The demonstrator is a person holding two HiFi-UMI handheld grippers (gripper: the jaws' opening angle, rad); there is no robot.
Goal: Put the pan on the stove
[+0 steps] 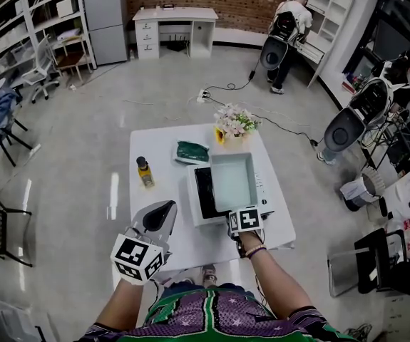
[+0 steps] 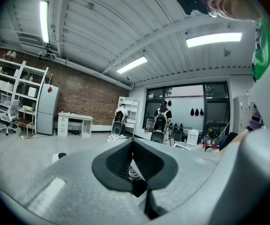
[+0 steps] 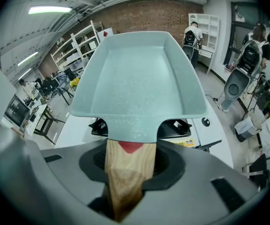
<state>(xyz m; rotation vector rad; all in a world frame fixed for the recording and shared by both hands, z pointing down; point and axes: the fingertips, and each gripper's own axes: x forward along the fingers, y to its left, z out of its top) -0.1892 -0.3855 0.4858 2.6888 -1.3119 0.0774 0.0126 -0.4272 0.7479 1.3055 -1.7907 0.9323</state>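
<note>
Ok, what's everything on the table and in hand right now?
table: one, white, middle of the floor
stove: one, white with black burner, table's near half
pan: one, pale green with wooden handle, over the stove
bottle: one, yellow with dark cap, left of the stove
green item: one, dark green, behind the stove
flowers: one bunch, white and yellow, table's far edge
left hand-held gripper: grey, shut, empty
right hand-held gripper: grey, shut on the pan's handle
</note>
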